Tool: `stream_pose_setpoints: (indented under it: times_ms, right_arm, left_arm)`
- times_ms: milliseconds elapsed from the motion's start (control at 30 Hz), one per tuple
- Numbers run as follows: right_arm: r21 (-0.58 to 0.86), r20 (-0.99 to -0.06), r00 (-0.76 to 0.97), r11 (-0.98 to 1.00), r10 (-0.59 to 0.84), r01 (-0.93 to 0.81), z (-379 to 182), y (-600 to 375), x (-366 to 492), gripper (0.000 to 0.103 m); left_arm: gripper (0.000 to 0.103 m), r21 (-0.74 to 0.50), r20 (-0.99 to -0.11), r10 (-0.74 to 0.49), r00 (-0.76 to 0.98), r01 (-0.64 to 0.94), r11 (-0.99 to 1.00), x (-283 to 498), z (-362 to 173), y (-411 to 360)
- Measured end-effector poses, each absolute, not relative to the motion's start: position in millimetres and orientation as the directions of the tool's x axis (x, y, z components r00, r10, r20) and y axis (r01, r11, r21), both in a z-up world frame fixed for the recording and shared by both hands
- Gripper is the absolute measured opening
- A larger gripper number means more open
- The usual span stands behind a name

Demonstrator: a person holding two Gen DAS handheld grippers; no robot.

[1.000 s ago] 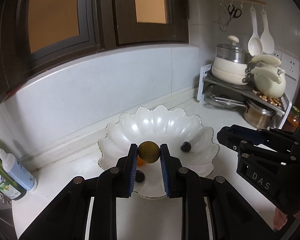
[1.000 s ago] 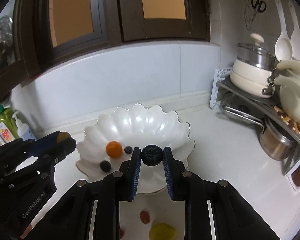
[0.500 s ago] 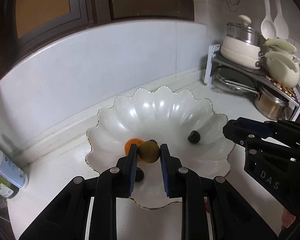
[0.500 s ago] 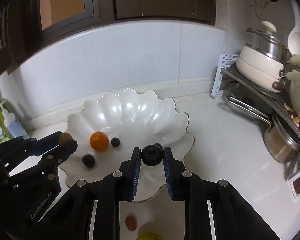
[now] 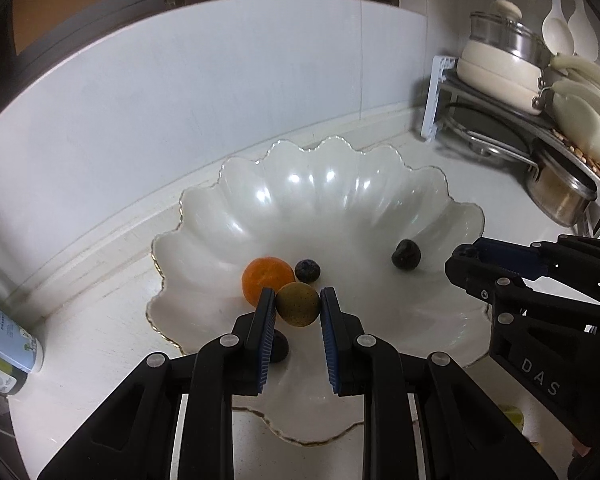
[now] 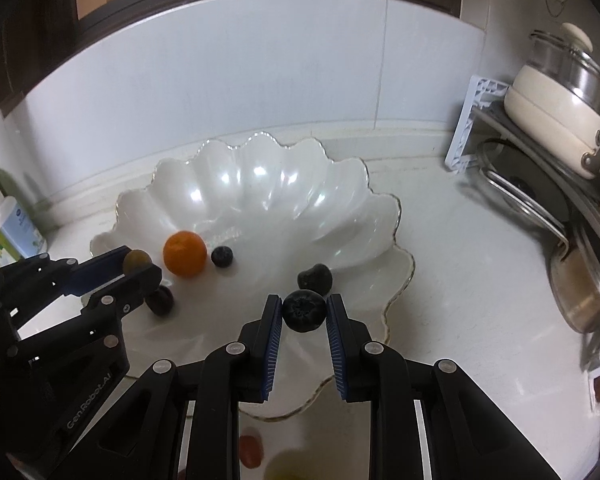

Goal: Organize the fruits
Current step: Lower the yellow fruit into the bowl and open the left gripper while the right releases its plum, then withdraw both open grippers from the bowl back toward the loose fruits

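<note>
Two black grippers hang over a white scalloped porcelain bowl with a thin gold rim [image 5: 432, 216] on the pale countertop [image 6: 480, 280]. The left gripper [image 5: 297, 307] has its blue-padded jaws closed on a round olive-brown speckled fruit [image 5: 298, 304], held above the bowl's near left part. The right gripper [image 6: 304, 312] clamps a dark blueberry [image 6: 303, 310] over the bowl's near right rim. Inside the bowl lie a small orange citrus fruit [image 6: 184, 253], a second blueberry [image 6: 221, 257] just beside it, and a dark wrinkled fruit [image 6: 315, 277] nearer the right rim. Another dark fruit [image 6: 160, 300] sits near the bowl's left edge, partly hidden.
</note>
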State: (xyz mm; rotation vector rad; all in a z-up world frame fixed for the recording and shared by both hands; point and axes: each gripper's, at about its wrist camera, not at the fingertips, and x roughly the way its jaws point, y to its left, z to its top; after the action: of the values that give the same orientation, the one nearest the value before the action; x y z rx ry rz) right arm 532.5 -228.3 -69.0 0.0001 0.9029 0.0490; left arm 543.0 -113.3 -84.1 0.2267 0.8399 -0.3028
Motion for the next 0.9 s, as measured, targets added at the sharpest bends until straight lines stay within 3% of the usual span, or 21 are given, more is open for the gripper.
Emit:
stream_pose_setpoints:
  times_ms: [233, 300, 333, 367, 433, 900]
  right_arm:
    - [0.028, -0.801, 0.597, 0.999, 0.047, -0.041, -77, -228, 537, 0.025]
    - [0.032, -0.804, 0.593, 0.999, 0.048, -0.038, -79, -229, 538, 0.025]
    - [0.027, -0.803, 0.594, 0.999, 0.044, -0.037, -79, -229, 537, 0.026]
    - [0.021, -0.803, 0.594, 0.999, 0.038, -0.035, -79, -228, 537, 0.027]
    - [0.021, -0.804, 0.594, 0.999, 0.037, -0.033, -79, -228, 537, 0.036]
    - [-0.011, -0.744, 0.667, 1.000, -0.020, 0.019, -55, -228, 505, 0.037]
  left_arm:
    - [0.024, 0.070, -0.777, -0.164, 0.608, 0.343, 0.937, 548, -92, -112]
    - [0.031, 0.077, -0.771, -0.157, 0.617, 0.336, 0.939, 547, -91, -111]
    - [0.041, 0.083, -0.768, -0.151, 0.623, 0.331, 0.940, 547, -90, -111]
    - [0.044, 0.089, -0.764, -0.146, 0.628, 0.327, 0.941, 546, -89, -110]
    - [0.045, 0.100, -0.759, -0.136, 0.637, 0.320, 0.942, 546, -88, -109]
    - [0.056, 0.098, -0.737, -0.122, 0.665, 0.284, 0.954, 522, -67, -86]
